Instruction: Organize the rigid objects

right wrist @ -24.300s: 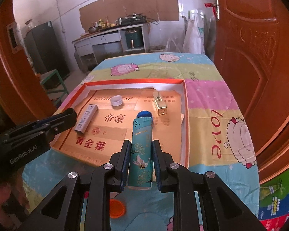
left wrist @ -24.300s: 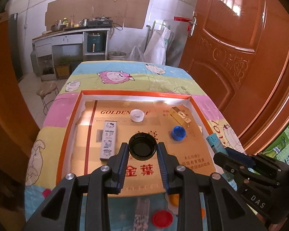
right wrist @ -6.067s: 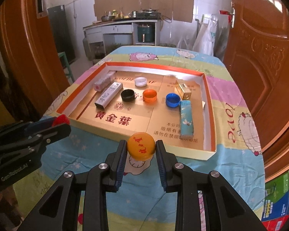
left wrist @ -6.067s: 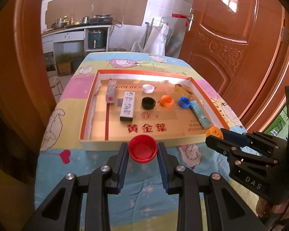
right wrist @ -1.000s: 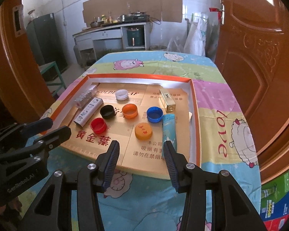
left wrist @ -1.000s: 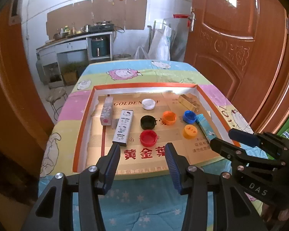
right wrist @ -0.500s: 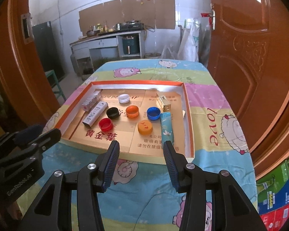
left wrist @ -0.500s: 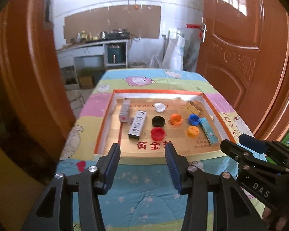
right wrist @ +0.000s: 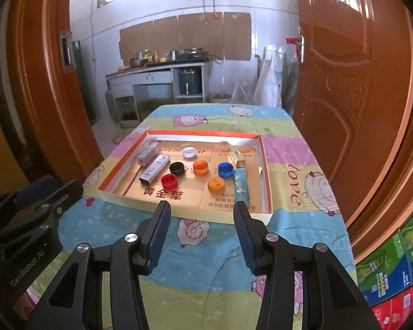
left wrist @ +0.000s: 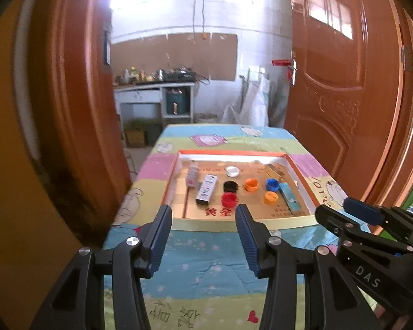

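Observation:
An orange-rimmed shallow box (right wrist: 265,165) lies on the cartoon-print tablecloth (right wrist: 206,250). Inside it are several bottle caps: white (right wrist: 189,152), black (right wrist: 177,168), orange (right wrist: 200,167), blue (right wrist: 225,169), red (right wrist: 169,180) and a yellow-orange one (right wrist: 215,184). A teal lighter (right wrist: 241,185), a gold box (right wrist: 236,159) and two small white packs (right wrist: 154,169) lie there too. My left gripper (left wrist: 203,214) and my right gripper (right wrist: 200,211) hang open and empty, well back from the box's near wall. The same box (left wrist: 303,184) shows in the left wrist view.
Orange-brown wooden doors stand on both sides (right wrist: 352,96) (left wrist: 68,110). A kitchen counter with cookware (right wrist: 162,66) is at the far wall. Colourful cartons (right wrist: 393,269) are stacked at the lower right.
Both grippers have pulled back and upward from the box, so it looks smaller and farther. Their jaws stay open and empty; nothing in the box has moved.

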Demonstrator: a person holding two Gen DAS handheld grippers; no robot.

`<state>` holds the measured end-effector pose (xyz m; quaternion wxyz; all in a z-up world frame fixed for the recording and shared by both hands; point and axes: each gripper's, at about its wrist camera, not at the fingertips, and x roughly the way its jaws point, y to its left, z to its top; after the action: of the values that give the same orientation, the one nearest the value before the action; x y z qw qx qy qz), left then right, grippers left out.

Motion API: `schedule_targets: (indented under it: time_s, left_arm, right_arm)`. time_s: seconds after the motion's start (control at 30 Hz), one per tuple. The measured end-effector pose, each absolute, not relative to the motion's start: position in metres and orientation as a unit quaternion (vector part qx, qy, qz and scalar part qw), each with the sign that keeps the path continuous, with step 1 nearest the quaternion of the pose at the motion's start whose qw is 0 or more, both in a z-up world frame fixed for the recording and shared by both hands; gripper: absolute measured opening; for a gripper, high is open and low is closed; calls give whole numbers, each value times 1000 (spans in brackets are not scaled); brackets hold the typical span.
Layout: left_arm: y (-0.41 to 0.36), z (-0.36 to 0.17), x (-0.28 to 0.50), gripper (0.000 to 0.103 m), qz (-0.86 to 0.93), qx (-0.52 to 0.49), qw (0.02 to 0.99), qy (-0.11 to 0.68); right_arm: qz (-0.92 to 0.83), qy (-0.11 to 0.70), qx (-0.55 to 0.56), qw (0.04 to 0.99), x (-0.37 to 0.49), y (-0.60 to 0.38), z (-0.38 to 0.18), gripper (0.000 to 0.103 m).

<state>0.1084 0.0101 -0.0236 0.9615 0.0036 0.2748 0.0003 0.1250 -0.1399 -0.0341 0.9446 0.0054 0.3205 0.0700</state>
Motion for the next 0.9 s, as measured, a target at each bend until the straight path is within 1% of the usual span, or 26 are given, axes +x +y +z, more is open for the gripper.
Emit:
schedule_targets:
  time_s: [0.17, 0.53, 0.9]
  left_arm:
    - [6, -14, 85, 48, 31, 17, 967, 251]
    - [4, 4, 36, 48, 17, 4, 974, 224]
    - [5, 13, -6, 48, 31, 5, 980, 199]
  right_arm:
    - [67, 302, 1, 951, 104, -138, -22, 49]
    - [61, 263, -3, 963, 50, -134, 3, 49]
    - [56, 238, -6, 970, 1, -134, 10, 51]
